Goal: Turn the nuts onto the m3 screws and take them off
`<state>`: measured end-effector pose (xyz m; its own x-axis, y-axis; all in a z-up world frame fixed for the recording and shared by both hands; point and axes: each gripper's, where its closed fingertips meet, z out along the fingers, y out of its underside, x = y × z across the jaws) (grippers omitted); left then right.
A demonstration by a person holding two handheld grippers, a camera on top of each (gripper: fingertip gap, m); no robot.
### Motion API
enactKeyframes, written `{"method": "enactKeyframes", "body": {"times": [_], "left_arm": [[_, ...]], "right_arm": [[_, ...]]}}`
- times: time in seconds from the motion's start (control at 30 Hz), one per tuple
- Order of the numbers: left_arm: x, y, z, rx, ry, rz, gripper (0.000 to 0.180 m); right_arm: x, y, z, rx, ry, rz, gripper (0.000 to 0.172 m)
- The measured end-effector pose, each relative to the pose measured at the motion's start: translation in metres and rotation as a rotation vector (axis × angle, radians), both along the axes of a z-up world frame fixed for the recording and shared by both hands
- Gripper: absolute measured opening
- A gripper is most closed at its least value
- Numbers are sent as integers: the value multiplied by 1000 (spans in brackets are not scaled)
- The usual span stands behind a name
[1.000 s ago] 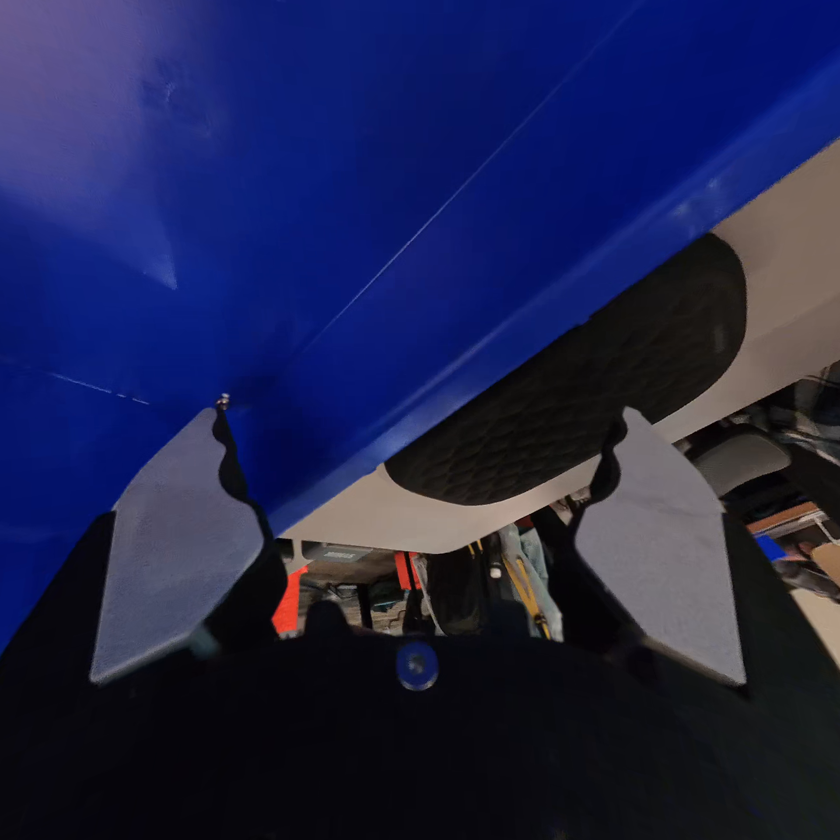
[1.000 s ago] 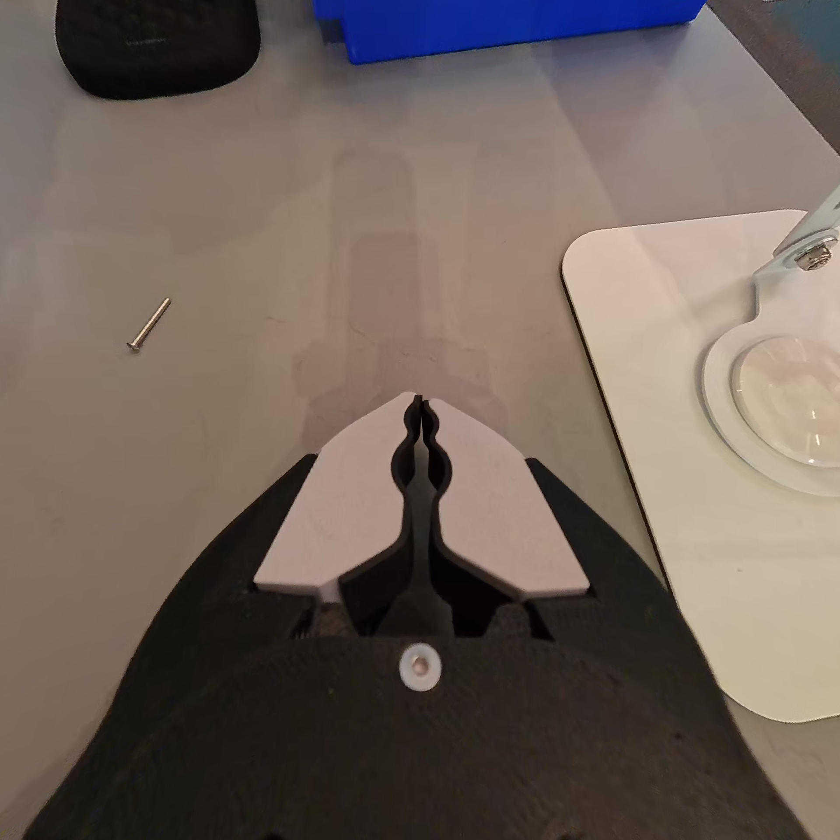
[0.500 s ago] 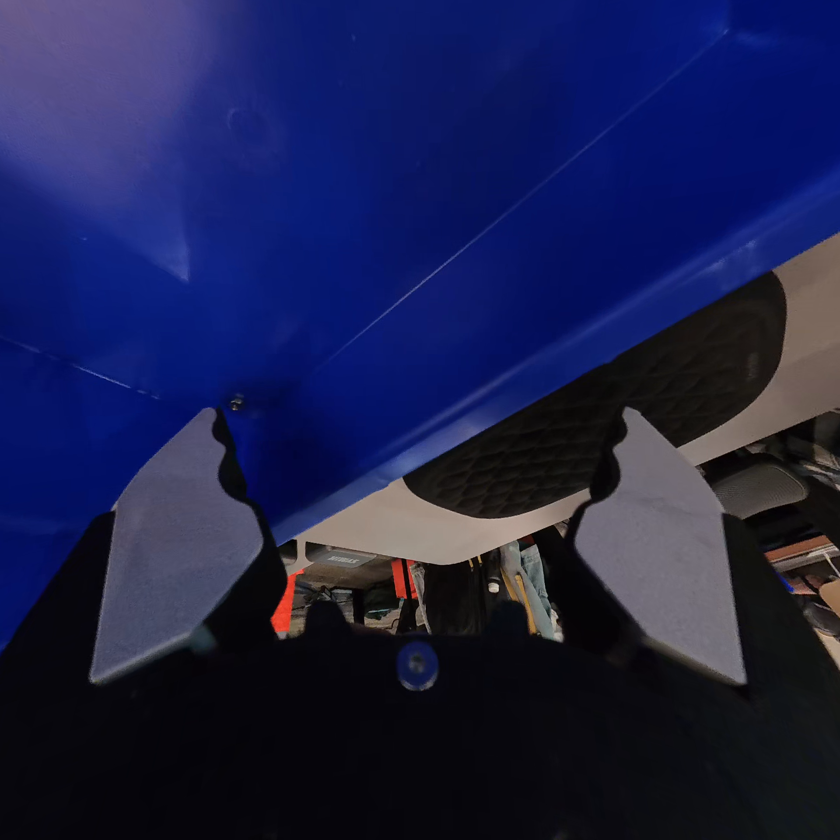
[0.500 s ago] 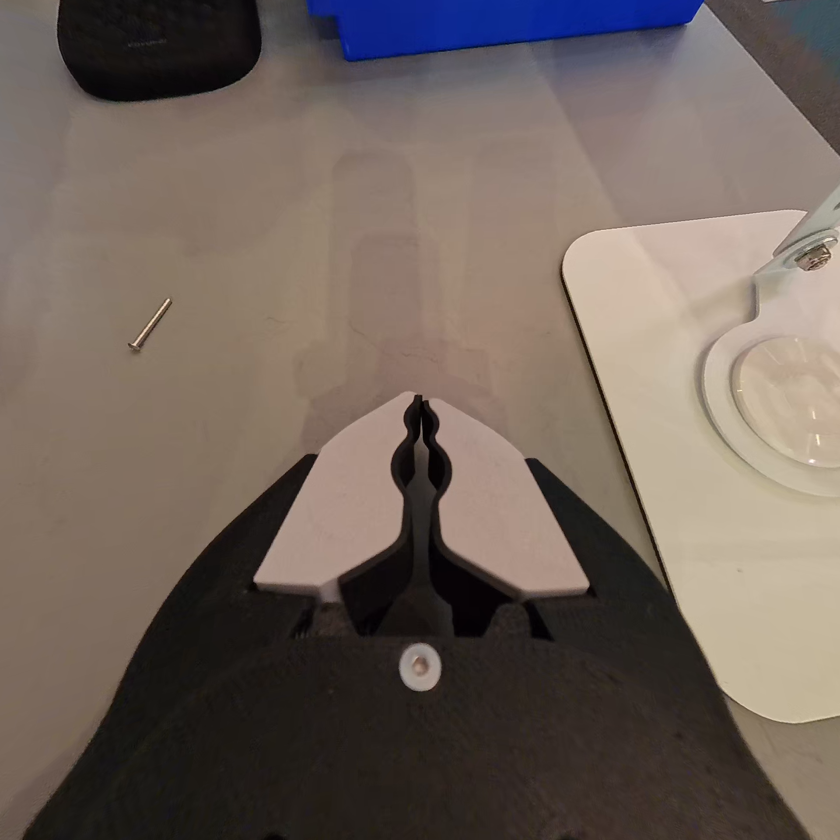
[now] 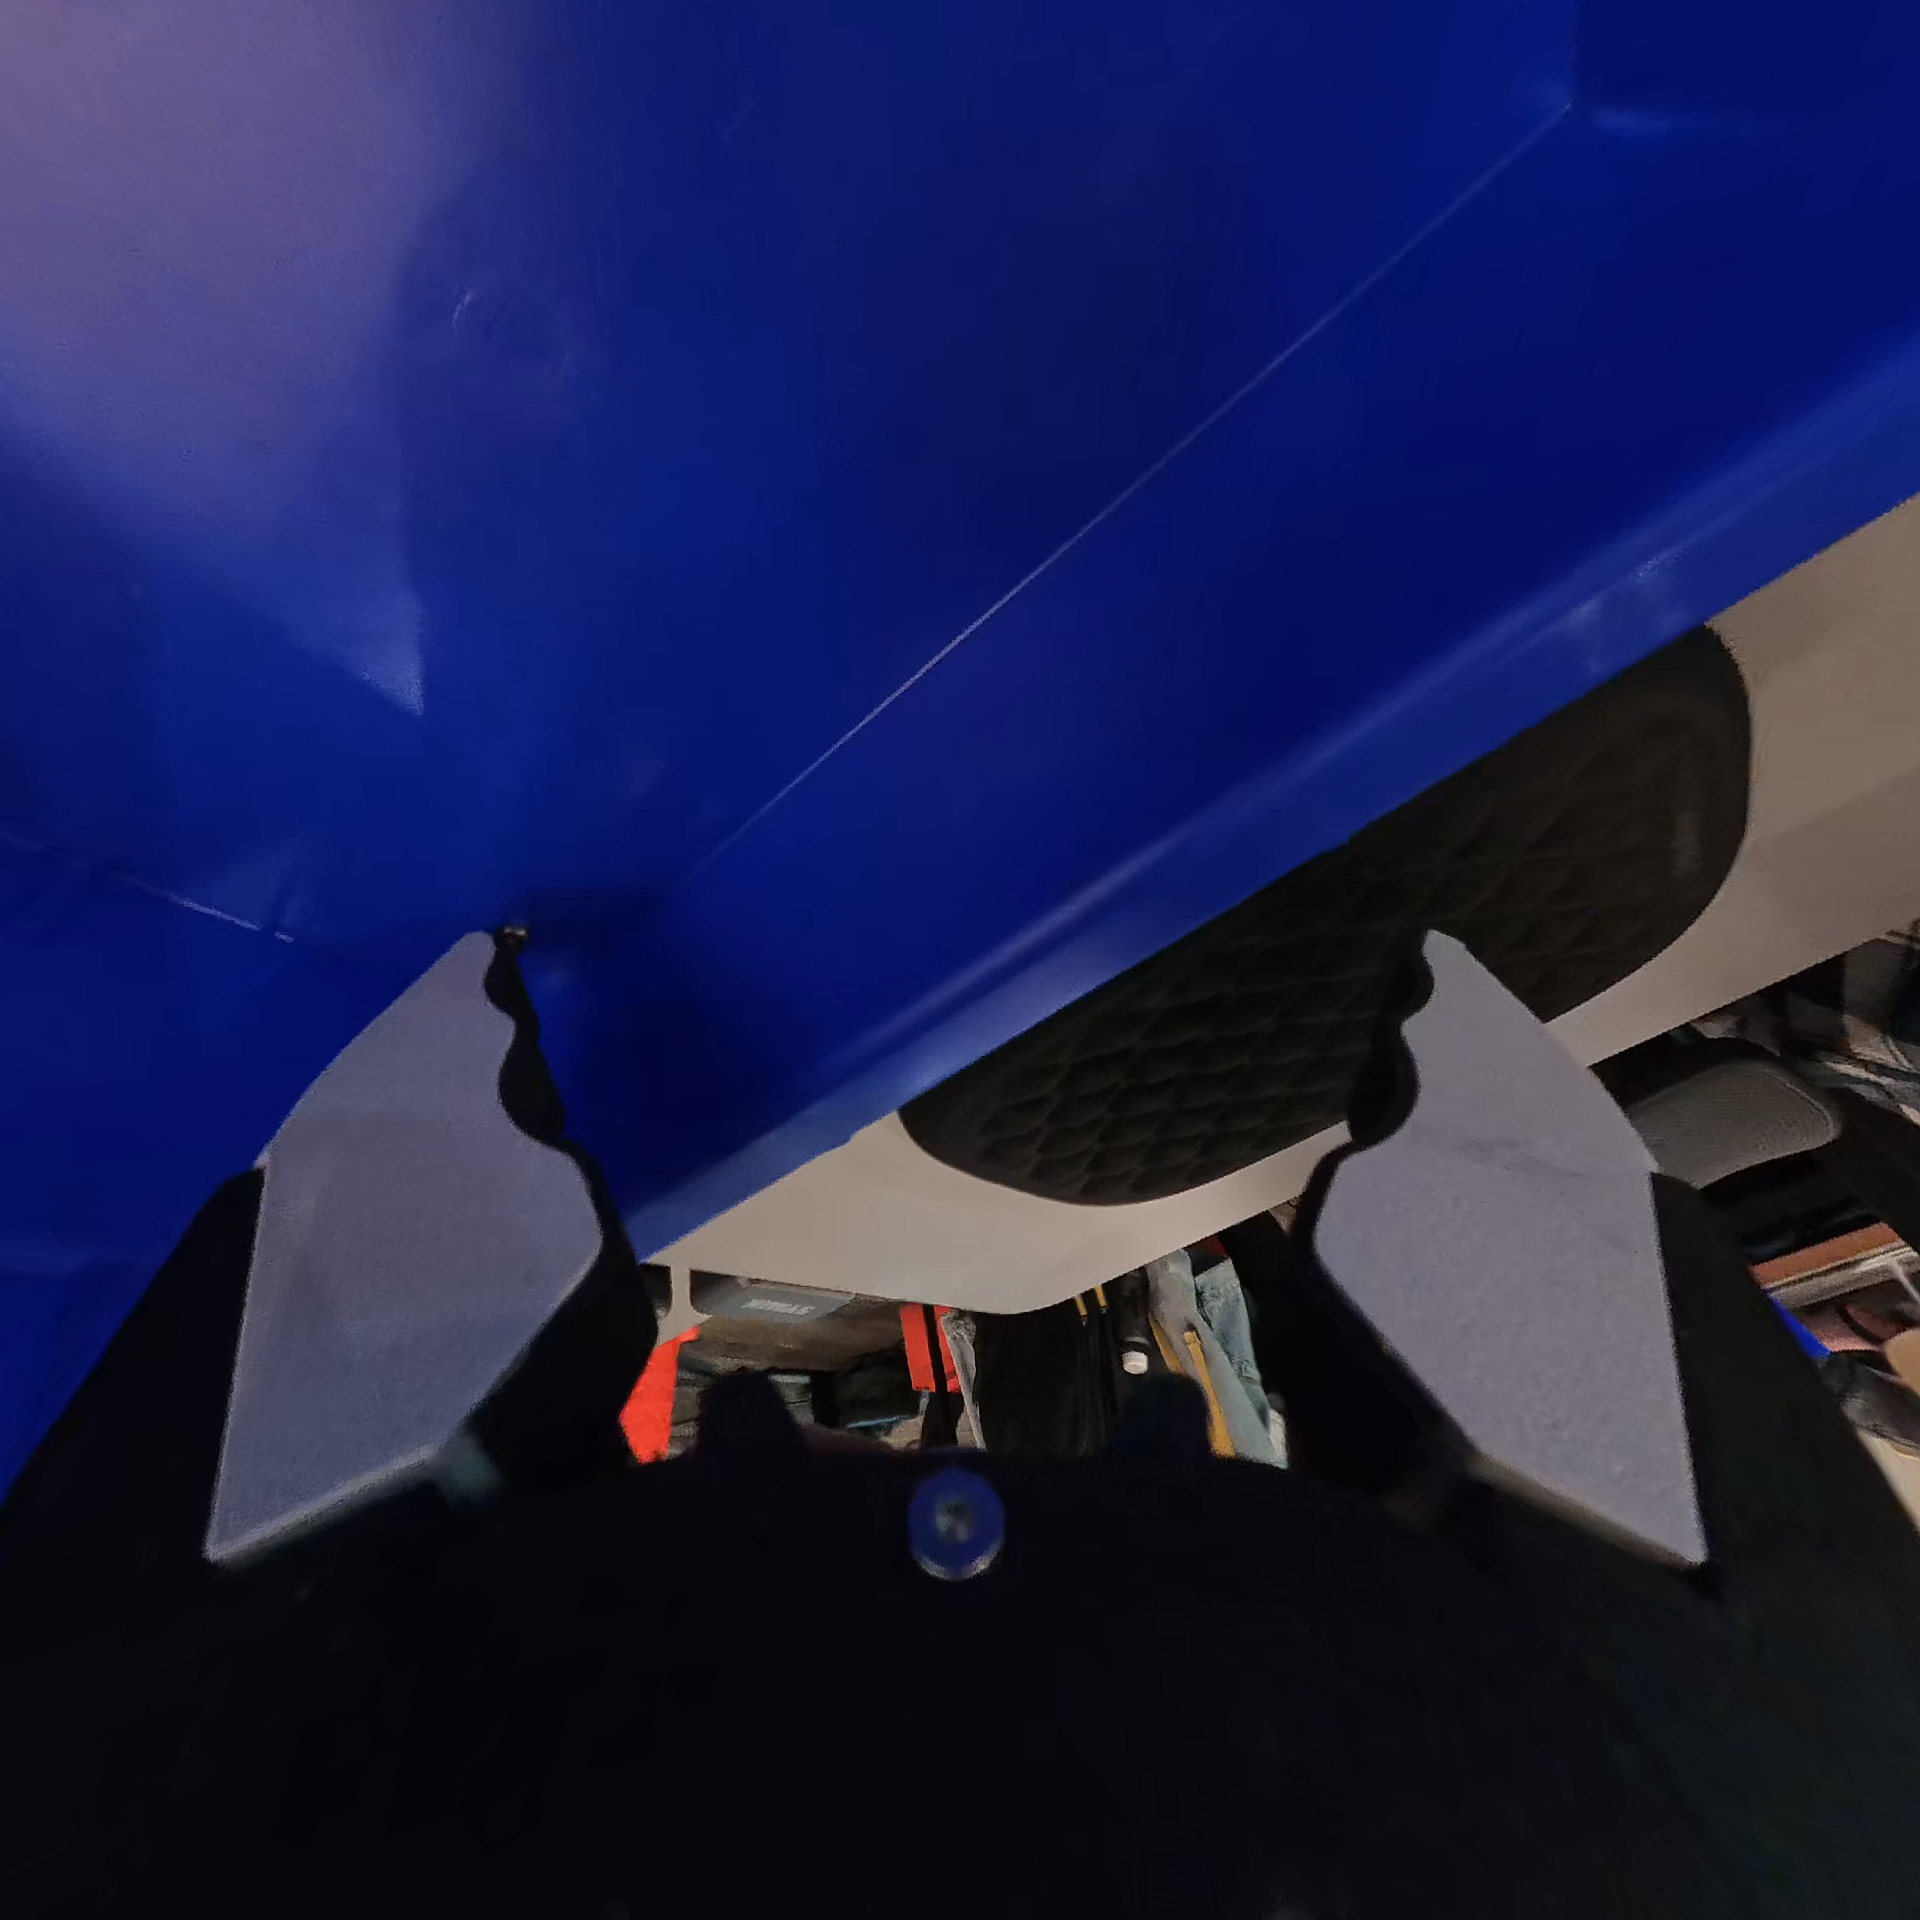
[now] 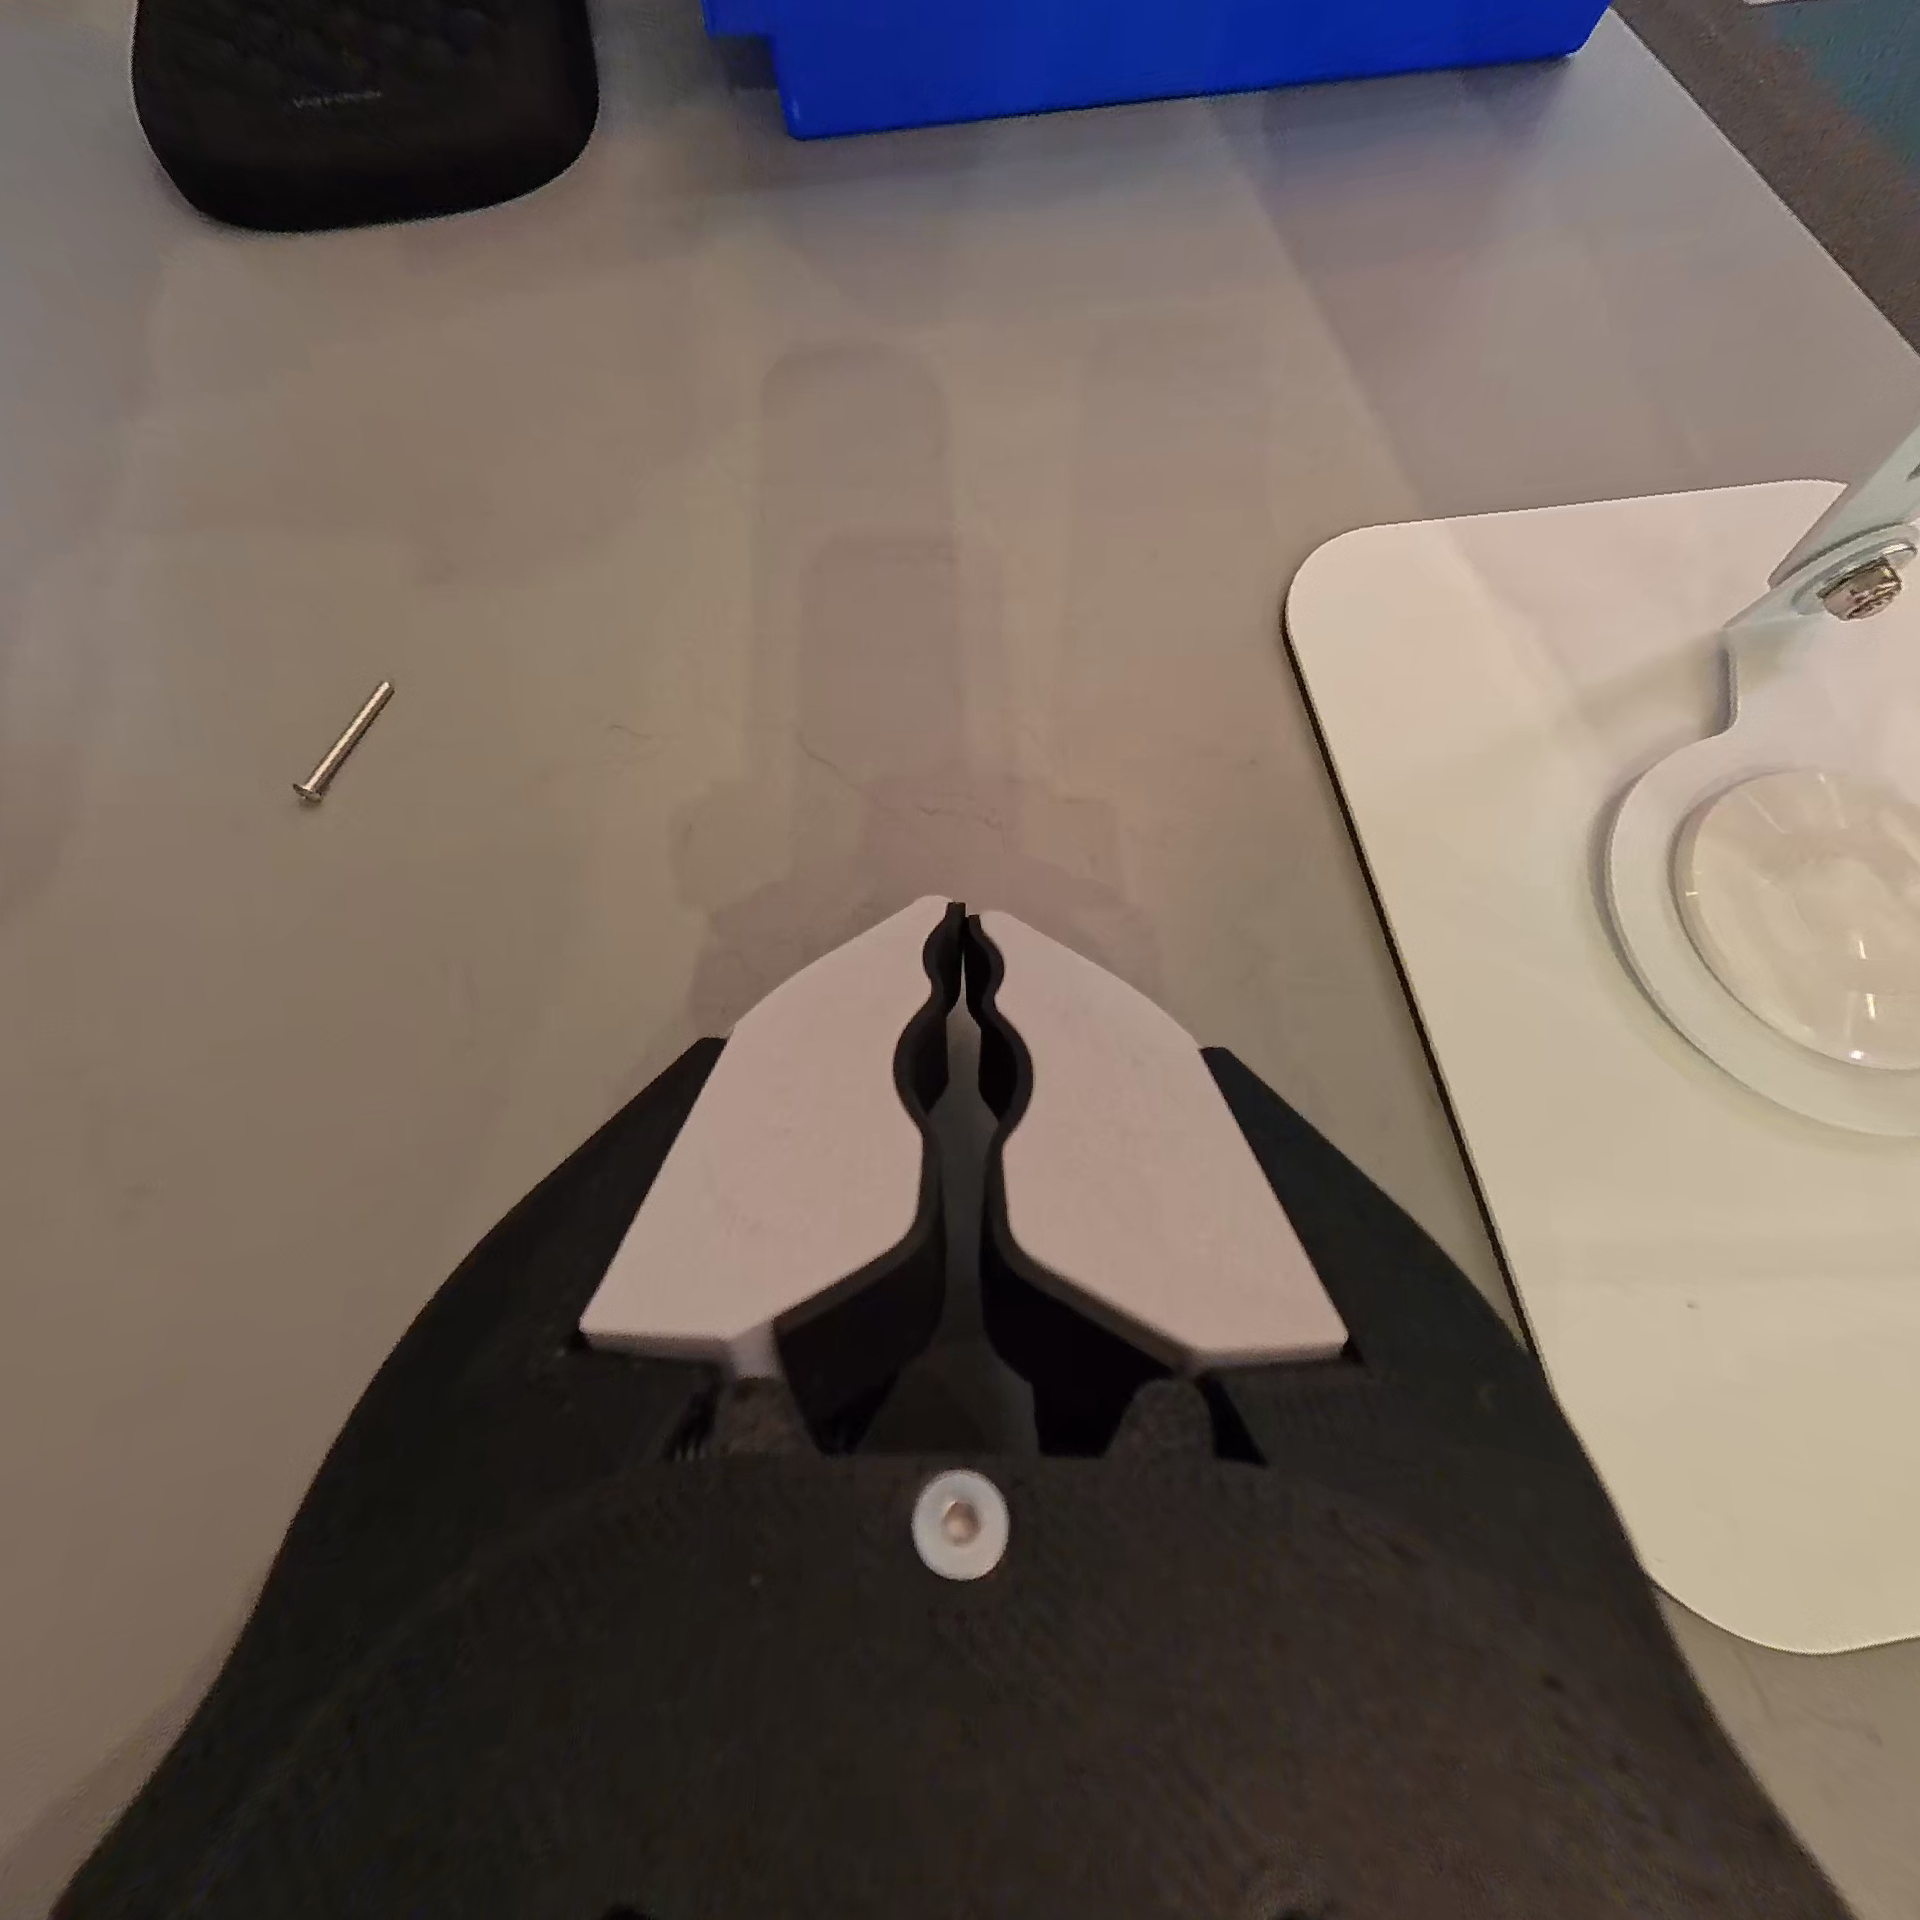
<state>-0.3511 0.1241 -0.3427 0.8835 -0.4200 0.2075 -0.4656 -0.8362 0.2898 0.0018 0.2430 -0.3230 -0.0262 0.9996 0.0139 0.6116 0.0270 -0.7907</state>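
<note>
Your left gripper (image 5: 956,935) reaches into a blue bin (image 5: 727,416) with its tongs spread wide and nothing between them; the tip of its left finger (image 5: 416,1195) sits just beside a small metal object (image 5: 510,933) on the bin's blue inner surface, too small to identify, while the right finger (image 5: 1507,1195) stands outside the bin's rim, in front of a black textured pad (image 5: 1351,987) lying on the grey table (image 5: 1870,727). Beyond the table edge, cluttered room furniture appears, blurred. Your right gripper (image 6: 958,914) hovers over bare grey table (image 6: 623,468) with its tongs pressed together on nothing, the black pads meeting at the tips. A loose silver screw (image 6: 343,743) lies on the table well to its left. A white base plate (image 6: 1507,935) carrying a clear lens (image 6: 1808,966) on a metal bracket (image 6: 1829,582) lies to its right. The same black pad (image 6: 364,104) and blue bin (image 6: 1143,52) stand at the table's far side.
</note>
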Motion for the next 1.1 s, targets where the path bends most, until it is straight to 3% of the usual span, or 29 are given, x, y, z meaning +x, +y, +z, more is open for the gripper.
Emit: {"method": "enactKeyframes", "body": {"times": [0.5, 0.77, 1.1], "left_arm": [[26, 38, 4, 91, -71, -55, 146], [14, 43, 39, 139, -72, -83, 146], [10, 57, 33, 192, -72, -141, 141]], "right_arm": [[0, 0, 0, -2, -2, 1, 0], [0, 0, 0, -4, -1, 1, 0], [1, 0, 0, -3, -3, 2, 0]]}}
